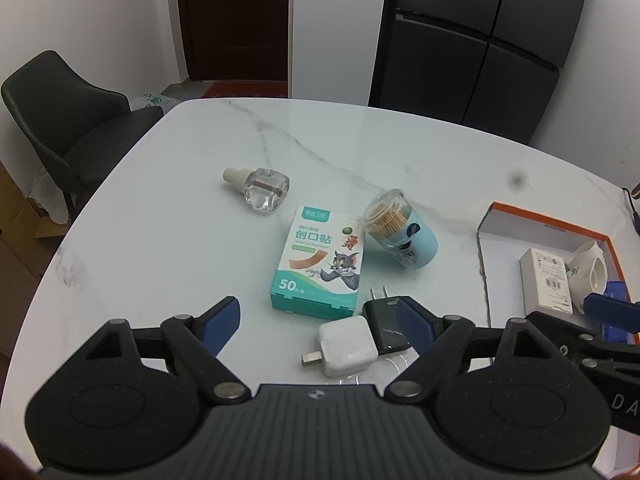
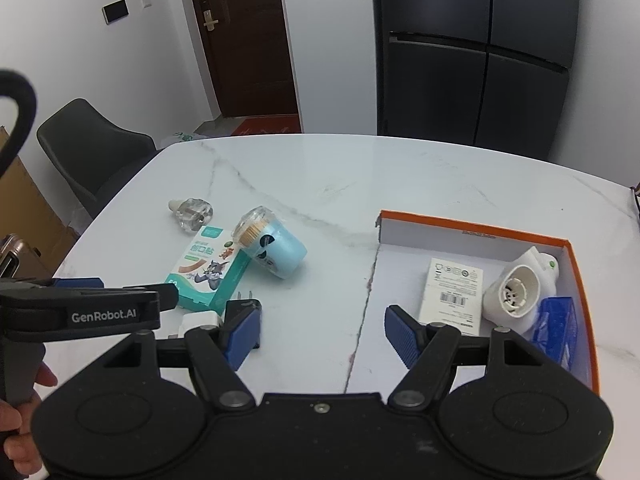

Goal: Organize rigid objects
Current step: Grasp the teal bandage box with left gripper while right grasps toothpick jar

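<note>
On the white marble table (image 1: 160,240) lie a teal bandage box (image 1: 320,262), a blue toothpick jar (image 1: 400,232) on its side, a clear glass bottle (image 1: 260,188), a white charger (image 1: 348,346) and a black plug adapter (image 1: 384,320). My left gripper (image 1: 318,320) is open and empty, just above the two chargers. My right gripper (image 2: 322,330) is open and empty over bare table beside the orange-rimmed box (image 2: 472,232), which holds a white carton (image 2: 452,296), a white round device (image 2: 516,292) and a blue pack (image 2: 558,328).
A dark chair (image 1: 68,120) stands at the table's far left corner. A dark fridge (image 1: 480,32) and a brown door (image 1: 236,20) are behind the table. The left gripper body (image 2: 80,312) shows at the left of the right wrist view.
</note>
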Demonstrator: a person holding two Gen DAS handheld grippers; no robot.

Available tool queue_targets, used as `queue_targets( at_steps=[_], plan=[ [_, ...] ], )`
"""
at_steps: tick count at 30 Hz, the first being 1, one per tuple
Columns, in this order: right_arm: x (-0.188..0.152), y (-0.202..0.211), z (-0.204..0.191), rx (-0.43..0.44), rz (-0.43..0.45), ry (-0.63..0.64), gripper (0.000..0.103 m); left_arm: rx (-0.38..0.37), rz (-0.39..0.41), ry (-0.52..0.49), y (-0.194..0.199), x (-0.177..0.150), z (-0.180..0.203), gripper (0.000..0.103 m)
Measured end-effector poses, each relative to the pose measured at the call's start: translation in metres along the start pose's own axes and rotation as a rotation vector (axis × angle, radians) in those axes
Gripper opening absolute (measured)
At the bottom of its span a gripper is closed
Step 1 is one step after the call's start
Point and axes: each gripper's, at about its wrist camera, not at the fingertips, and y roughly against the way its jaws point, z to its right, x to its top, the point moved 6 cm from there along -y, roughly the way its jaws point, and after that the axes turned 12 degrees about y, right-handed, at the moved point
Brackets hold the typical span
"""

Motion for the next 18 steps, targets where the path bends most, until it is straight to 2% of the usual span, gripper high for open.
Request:
queue_targets(
  at_steps=[8, 14, 18],
  plan=[
    [0.007, -0.018, -0.01, 0.022, -0.015, 0.02, 0.082, 0.017, -0.015, 0.003, -0.017, 0.007, -0.01, 0.091],
    [0.01, -0.037, -0.012, 0.046, -0.033, 0.037, 0.083, 0.042, -0.047, 0.002, -0.044, 0.012, -0.016, 0.094],
    [0.011, -0.051, -0.013, 0.055, -0.047, 0.052, 0.083, 0.023, -0.073, -0.01, -0.063, 0.015, -0.012, 0.095]
  ],
)
